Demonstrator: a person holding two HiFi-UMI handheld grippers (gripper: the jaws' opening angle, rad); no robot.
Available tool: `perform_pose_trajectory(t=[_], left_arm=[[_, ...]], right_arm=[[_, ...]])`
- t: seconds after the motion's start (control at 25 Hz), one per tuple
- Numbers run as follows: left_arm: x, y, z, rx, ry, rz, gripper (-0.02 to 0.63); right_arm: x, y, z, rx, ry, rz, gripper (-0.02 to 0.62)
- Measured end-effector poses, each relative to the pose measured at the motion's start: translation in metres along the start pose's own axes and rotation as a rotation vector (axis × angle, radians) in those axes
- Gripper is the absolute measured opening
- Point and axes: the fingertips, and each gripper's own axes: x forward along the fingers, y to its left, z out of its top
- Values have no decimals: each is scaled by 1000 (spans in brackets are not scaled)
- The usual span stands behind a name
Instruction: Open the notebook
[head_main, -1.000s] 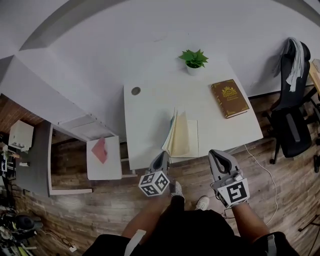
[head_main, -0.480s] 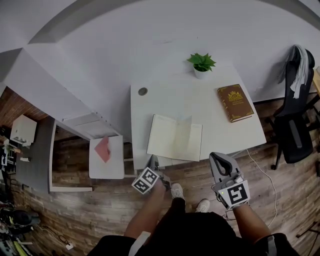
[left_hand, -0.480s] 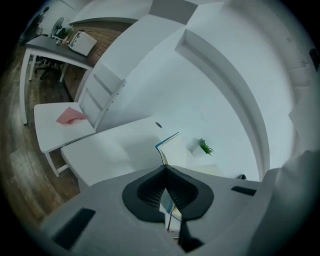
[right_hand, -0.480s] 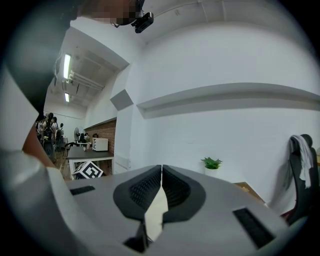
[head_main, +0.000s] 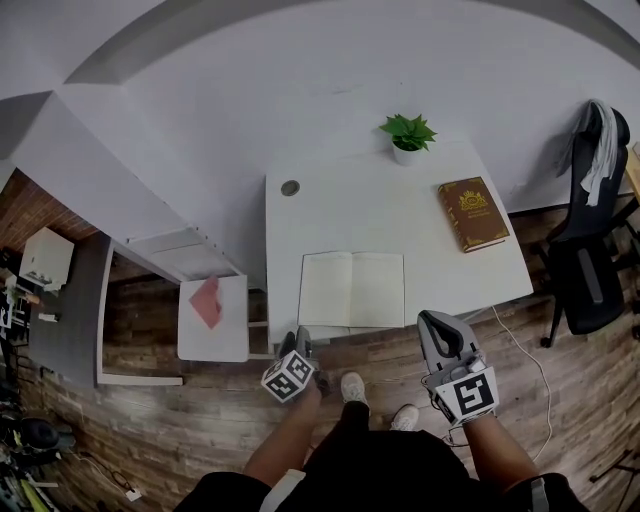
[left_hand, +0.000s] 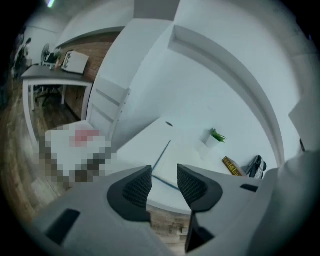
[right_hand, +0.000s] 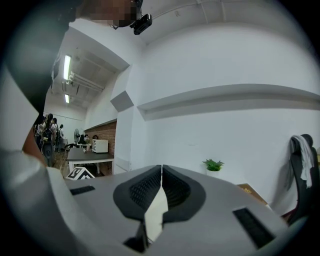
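The notebook (head_main: 352, 289) lies open and flat near the front edge of the white table (head_main: 330, 215), its two cream pages facing up. My left gripper (head_main: 302, 340) hangs just off that front edge, below the notebook's left page and apart from it. Its jaws have just been opening and stand open with nothing between them. In the left gripper view the notebook (left_hand: 181, 159) shows beyond the left gripper (left_hand: 164, 183). My right gripper (head_main: 436, 322) is held level off the table's front right, shut and empty. The right gripper (right_hand: 161, 181) shows its pads pressed together.
A brown hardback book (head_main: 473, 213) lies at the table's right side and a small potted plant (head_main: 407, 134) stands at the back. A cable hole (head_main: 290, 188) is at the left. A white stool (head_main: 212, 318) stands left of the table, an office chair (head_main: 585, 265) to the right.
The notebook's raised cover and pages have dropped flat, so it lies open. My left gripper has drawn back and down off the table's front edge. The right gripper has kept still.
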Motion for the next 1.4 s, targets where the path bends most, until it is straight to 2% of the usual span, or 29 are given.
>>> perform_pose_trajectory(t=[0.12,0.28,0.4,0.56,0.64,0.68,0.8,1.04,1.2,1.4], left_arm=[[-13,-16,34,132,-88,-52,147],[-32,-83,69,373,-204,-221,141],[-52,-134,79,542,-268,-324,104],[-78,-187,84,704,-332,-414,81],[-91,-209,83,777,-352,-446,30],[-96,-217,82,791,-351,-464,6],[-106,-230,80,774,-341,-500,6],[-113,-232,82,807,-358,-483,6],[-117,-231,81,808,-356,-490,6],[-123,-237,84,811,-375,-508,6]], right_arm=[[-1,-1,3,-5,-6,-10,2],[-1,-1,11,33,-30,-22,2],[0,3,24,32,-60,-24,2],[2,3,31,51,-31,-40,2],[3,1,33,54,-33,-59,2],[4,0,33,46,-31,-70,2],[4,-3,32,18,-9,-82,2],[3,-1,40,-12,-12,-65,2],[4,8,43,-85,-3,-50,2],[6,10,43,-75,-29,-39,2]])
